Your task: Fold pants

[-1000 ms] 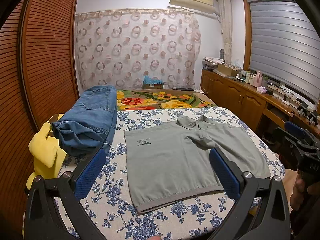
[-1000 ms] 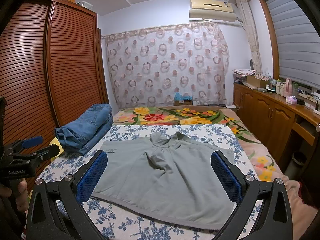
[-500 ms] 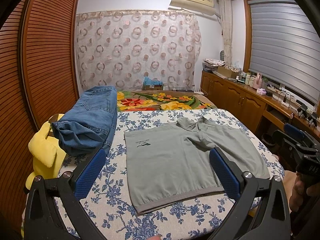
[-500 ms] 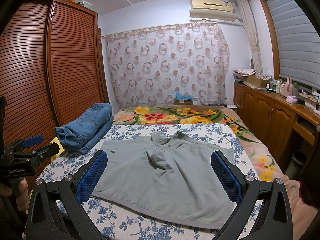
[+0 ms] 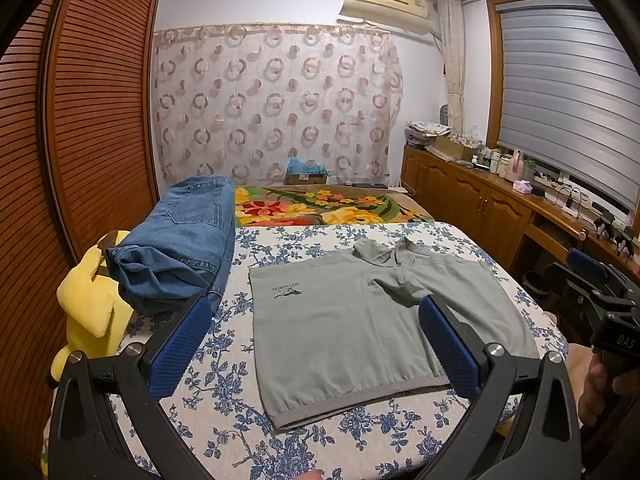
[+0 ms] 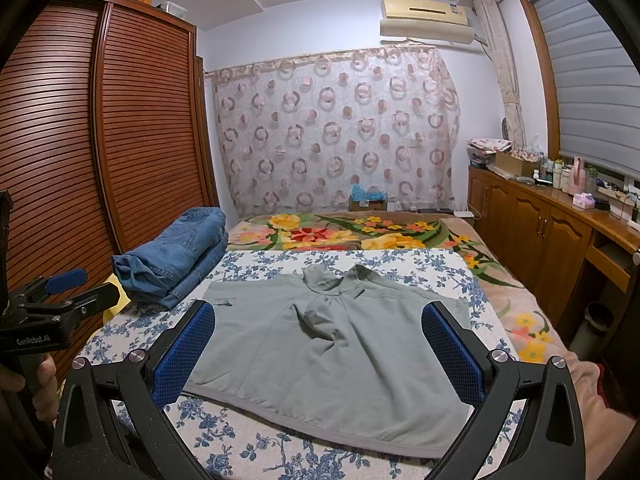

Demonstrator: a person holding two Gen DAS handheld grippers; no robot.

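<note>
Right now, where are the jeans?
In both views, the jeans lie folded at the bed's left edge, left of the grey shirt, beside a yellow plush.

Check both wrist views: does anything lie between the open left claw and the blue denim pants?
Nothing visible blocks the way. The left claw hangs open over the floral bedsheet; the blue denim pants lie ahead to its left, beside the spread grey polo shirt.

The bed (image 5: 224, 392) has a white cover with blue flowers. A grey shirt (image 5: 360, 332) lies flat on it, spread between the fingers and beyond their tips. Folded jeans (image 5: 180, 240) lie past the left finger, just beside the shirt. A yellow soft toy (image 5: 92, 308) sits outside that finger at the bed's edge. A bright flowered blanket (image 6: 360, 236) covers the far end.
</note>
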